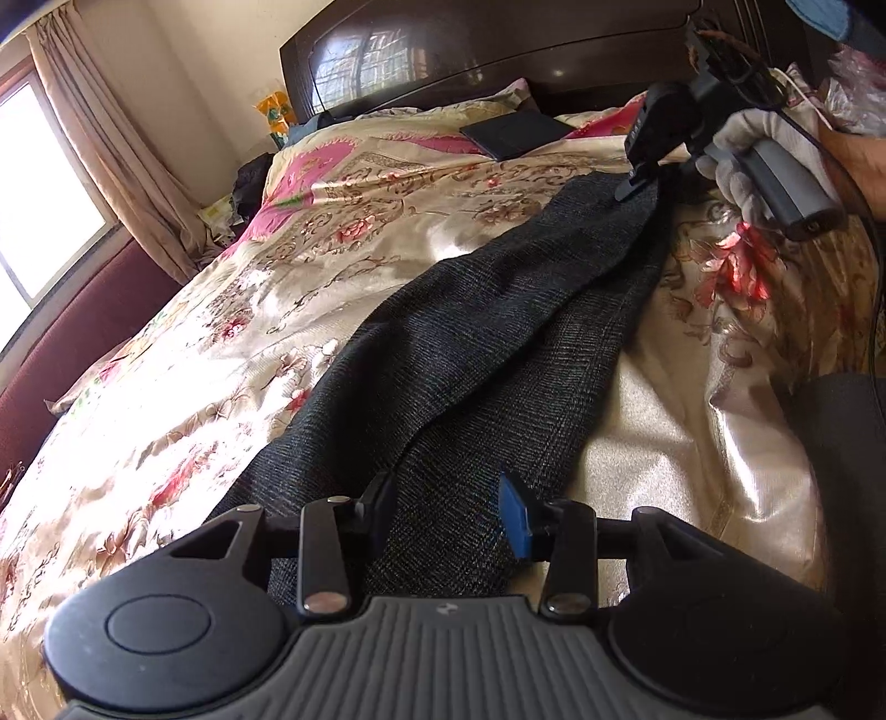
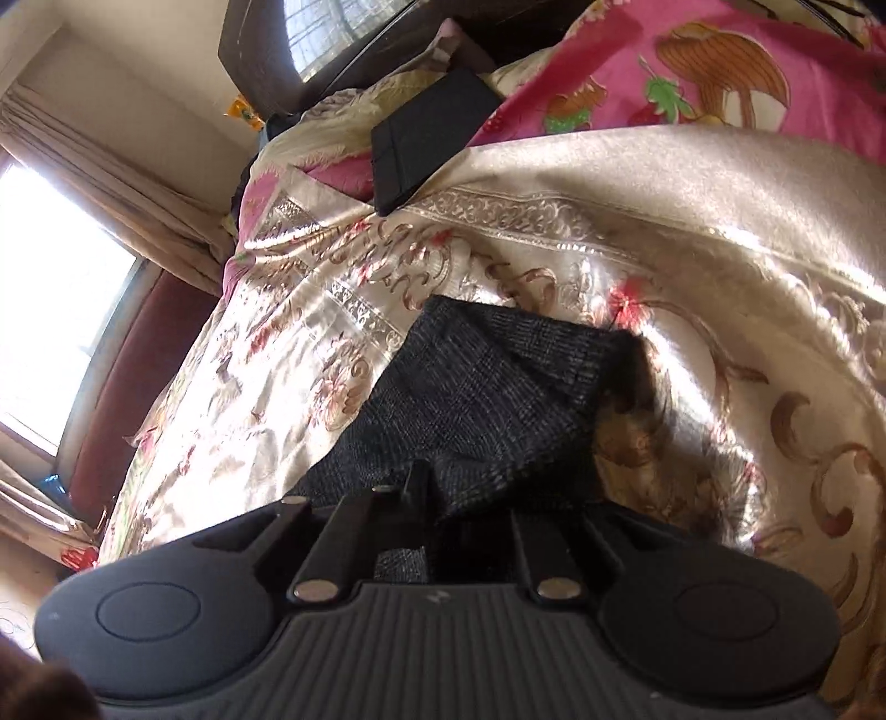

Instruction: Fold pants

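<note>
Dark grey checked pants (image 1: 487,343) lie stretched along the floral bedspread (image 1: 232,310), running from my left gripper up to my right one. My left gripper (image 1: 449,512) is open, its jaws standing on either side of the near end of the pants. My right gripper (image 1: 637,185), held in a white-gloved hand, is shut on the far end of the pants. In the right wrist view the pants (image 2: 470,387) hang folded from the right gripper (image 2: 470,501), whose jaws pinch the cloth just above the bedspread (image 2: 692,288).
A black flat case (image 1: 515,133) lies near the dark wooden headboard (image 1: 487,50); it also shows in the right wrist view (image 2: 432,133). A pink cartoon pillow (image 2: 720,72) lies at the head. A curtained window (image 1: 44,183) and maroon wall are left.
</note>
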`<state>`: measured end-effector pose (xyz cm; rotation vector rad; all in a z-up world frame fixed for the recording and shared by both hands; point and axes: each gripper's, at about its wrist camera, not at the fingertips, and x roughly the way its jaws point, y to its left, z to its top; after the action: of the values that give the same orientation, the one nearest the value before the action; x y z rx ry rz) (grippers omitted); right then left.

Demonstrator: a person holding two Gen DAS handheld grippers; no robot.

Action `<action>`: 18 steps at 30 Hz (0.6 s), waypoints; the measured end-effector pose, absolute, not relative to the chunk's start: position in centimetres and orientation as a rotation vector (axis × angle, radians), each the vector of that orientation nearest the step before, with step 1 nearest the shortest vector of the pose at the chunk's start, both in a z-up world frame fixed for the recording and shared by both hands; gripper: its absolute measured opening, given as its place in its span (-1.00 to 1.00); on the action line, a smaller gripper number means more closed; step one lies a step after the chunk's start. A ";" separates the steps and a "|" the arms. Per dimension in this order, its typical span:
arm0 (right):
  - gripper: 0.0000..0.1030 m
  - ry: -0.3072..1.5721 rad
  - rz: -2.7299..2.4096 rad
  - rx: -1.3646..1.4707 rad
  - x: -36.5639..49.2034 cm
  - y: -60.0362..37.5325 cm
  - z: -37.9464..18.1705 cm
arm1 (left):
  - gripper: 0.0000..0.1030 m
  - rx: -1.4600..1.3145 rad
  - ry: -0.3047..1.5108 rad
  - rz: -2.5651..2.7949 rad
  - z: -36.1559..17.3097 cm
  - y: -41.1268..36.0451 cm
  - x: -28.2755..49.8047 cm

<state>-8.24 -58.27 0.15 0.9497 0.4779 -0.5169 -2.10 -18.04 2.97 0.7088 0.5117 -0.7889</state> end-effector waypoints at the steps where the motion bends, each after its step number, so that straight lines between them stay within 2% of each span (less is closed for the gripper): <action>1: -0.91 0.492 -0.521 0.915 -7.5 -58.4 0.9 | 0.08 0.716 0.515 -0.790 2.9 -18.2 -2.0; 3: -0.92 0.475 -0.486 0.884 -5.8 -58.5 3.3 | 0.08 0.728 0.505 -0.784 3.3 -18.3 -2.0; 9: -0.92 0.262 -0.292 0.766 -4.5 -57.3 14.7 | 0.10 0.696 0.428 -0.750 6.2 -17.7 -1.6; 11: -0.92 0.254 -0.281 0.731 -5.0 -57.2 16.2 | 0.16 0.678 0.415 -0.742 6.6 -17.6 -1.6; 14: -0.92 0.379 -0.335 0.734 -5.4 -58.1 13.4 | 0.20 0.654 0.427 -0.748 6.3 -17.4 -1.5; 18: -0.92 0.611 -0.547 0.834 -5.9 -61.3 3.8 | 0.20 0.708 0.455 -0.773 4.8 -17.8 -2.0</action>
<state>-5.87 -61.32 3.80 0.8343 0.6110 -0.5468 -2.03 -17.75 4.82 0.7077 0.4553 -0.7725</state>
